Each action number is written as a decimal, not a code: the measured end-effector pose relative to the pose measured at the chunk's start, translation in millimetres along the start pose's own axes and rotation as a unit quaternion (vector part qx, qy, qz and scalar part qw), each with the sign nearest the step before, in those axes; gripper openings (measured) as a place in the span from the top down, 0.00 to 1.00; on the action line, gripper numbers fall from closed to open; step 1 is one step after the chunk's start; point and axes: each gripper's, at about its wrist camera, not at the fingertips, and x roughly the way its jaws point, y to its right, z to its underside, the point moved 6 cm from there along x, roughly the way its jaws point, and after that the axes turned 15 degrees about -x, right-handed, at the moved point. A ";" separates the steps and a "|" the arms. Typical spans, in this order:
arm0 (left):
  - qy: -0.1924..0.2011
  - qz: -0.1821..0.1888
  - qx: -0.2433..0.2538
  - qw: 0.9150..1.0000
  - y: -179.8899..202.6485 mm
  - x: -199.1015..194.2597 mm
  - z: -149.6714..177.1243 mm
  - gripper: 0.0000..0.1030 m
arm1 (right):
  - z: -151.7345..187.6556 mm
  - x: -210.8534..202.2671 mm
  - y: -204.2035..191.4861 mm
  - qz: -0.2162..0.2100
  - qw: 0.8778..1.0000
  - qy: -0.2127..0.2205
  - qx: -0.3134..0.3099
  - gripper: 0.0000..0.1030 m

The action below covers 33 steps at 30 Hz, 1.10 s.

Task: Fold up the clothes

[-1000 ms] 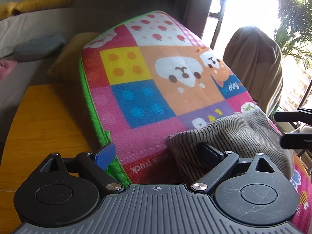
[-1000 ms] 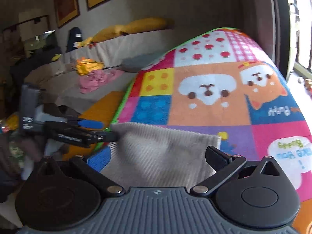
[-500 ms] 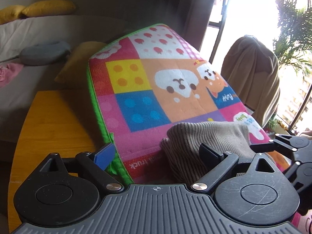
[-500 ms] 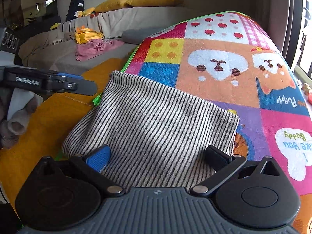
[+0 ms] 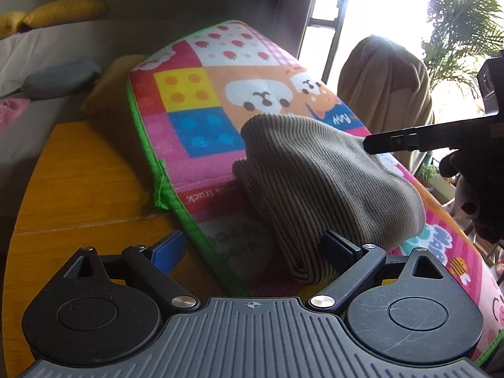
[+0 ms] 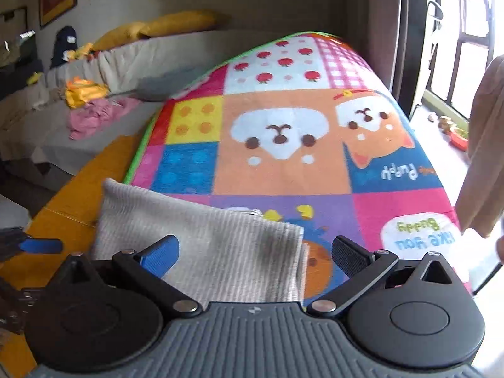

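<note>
A brown-and-cream striped knit garment (image 5: 315, 173) lies folded in a rounded heap on the colourful play mat (image 5: 201, 119). My left gripper (image 5: 255, 249) is open, and the garment's near corner sits just inside its right finger. The right gripper (image 5: 409, 138) reaches in from the right over the garment's far edge, held by a hand (image 5: 472, 195). In the right wrist view the garment (image 6: 204, 245) lies flat on the mat (image 6: 283, 173). The right gripper (image 6: 255, 253) stands open above its near edge. The left gripper's blue pad (image 6: 39, 245) shows at the left edge.
The mat covers a yellow wooden table (image 5: 78, 189) whose bare edge runs along the left. A sofa (image 6: 126, 63) behind it holds yellow cushions and pink clothes (image 6: 94, 116). A chair draped in beige cloth (image 5: 387, 82) stands by the bright window.
The garment, held up close to the right wrist camera half a second ago, now lies flat on the mat. The right gripper has drawn back and risen, and the left gripper has pulled back.
</note>
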 end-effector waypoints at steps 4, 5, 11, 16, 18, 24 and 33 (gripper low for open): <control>0.002 -0.005 0.006 1.000 -0.4 3.5 0.6 0.05 | 15.3 18.7 6.5 0.002 1.000 -0.023 0.013 0.00; 0.003 -0.008 0.007 1.000 -1.0 4.6 0.8 0.05 | 19.1 23.4 8.1 0.003 0.999 -0.028 0.016 0.00; -0.001 -0.005 0.007 1.000 0.0 6.3 0.1 0.05 | 20.5 24.9 11.3 0.000 0.999 -0.034 0.011 0.00; -0.008 0.012 0.028 1.000 13.4 -6.7 4.6 0.06 | -11.7 20.1 18.3 0.003 1.000 0.001 -0.011 0.00; -0.013 0.025 0.047 0.999 22.9 -12.0 8.9 0.06 | -27.3 25.0 28.7 0.013 1.000 0.014 -0.007 0.00; -0.031 0.009 0.113 0.993 39.2 5.1 24.0 0.05 | -30.4 90.4 33.5 0.002 0.996 -0.061 -0.071 0.00; -0.026 -0.003 0.096 0.995 24.1 24.1 3.2 0.04 | -14.1 96.7 51.8 -0.040 0.994 -0.100 -0.034 0.00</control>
